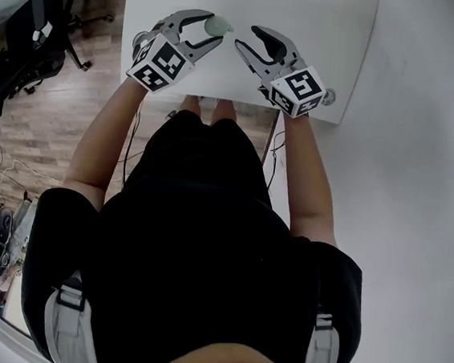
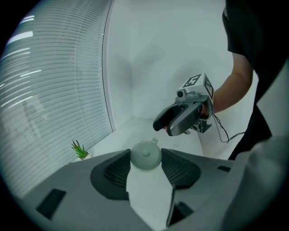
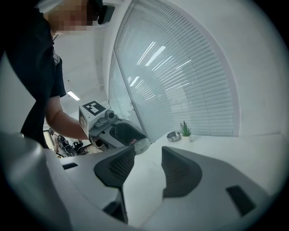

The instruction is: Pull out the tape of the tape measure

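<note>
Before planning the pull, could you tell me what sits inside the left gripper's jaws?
A round pale-green tape measure, clamped by the left gripper. The pads cover its sides; no drawn tape shows.

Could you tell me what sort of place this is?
Probably an office or lab room: slatted window blinds, office chairs on a wood floor, a white table with a potted plant.

Black short-slv tee (image 1: 207, 215); grey left claw (image 1: 217, 28), right claw (image 1: 245, 37) w/ black pads (image 2: 117, 173), b/w marker cubes (image 1: 157, 65).
</note>
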Demonstrator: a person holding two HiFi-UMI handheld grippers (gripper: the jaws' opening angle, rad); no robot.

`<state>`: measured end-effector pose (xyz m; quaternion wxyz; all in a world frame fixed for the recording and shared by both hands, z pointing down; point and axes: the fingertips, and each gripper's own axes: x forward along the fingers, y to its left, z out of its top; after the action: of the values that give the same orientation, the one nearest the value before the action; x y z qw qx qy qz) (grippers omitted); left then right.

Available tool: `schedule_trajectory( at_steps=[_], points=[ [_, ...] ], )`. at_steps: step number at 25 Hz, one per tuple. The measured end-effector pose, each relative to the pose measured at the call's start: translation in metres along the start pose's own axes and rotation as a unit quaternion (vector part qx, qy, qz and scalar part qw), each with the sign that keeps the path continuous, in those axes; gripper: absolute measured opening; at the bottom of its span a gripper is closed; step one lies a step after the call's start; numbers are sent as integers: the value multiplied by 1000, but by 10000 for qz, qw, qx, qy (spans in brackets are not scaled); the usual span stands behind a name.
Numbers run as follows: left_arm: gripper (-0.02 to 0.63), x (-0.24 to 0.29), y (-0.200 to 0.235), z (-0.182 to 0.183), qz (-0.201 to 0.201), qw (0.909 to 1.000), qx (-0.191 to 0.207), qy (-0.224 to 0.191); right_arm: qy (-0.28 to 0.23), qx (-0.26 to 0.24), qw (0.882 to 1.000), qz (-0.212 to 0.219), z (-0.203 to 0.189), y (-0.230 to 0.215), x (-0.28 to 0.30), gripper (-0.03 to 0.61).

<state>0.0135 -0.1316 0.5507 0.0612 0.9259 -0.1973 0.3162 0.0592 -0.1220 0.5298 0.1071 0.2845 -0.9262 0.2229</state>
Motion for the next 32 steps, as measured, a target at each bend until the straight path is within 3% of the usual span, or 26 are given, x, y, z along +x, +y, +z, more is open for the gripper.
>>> schedule_trajectory(
  at_steps=[8,17,21,32],
  points=[
    [225,-27,0,22,222,9993,290,0,99,179,9992,333,21,22,6,154],
    [225,-37,-4,34,208,9987,450,-81,177,255,9978,592,30,32,18,82],
    [225,-39,-7,36,178,9988,436,-118,198,175,9978,615,31,36,16,9],
    [225,-55,-10,46,65,9992,353,-166,147,-267,9984,469,48,50,6,10]
  ],
)
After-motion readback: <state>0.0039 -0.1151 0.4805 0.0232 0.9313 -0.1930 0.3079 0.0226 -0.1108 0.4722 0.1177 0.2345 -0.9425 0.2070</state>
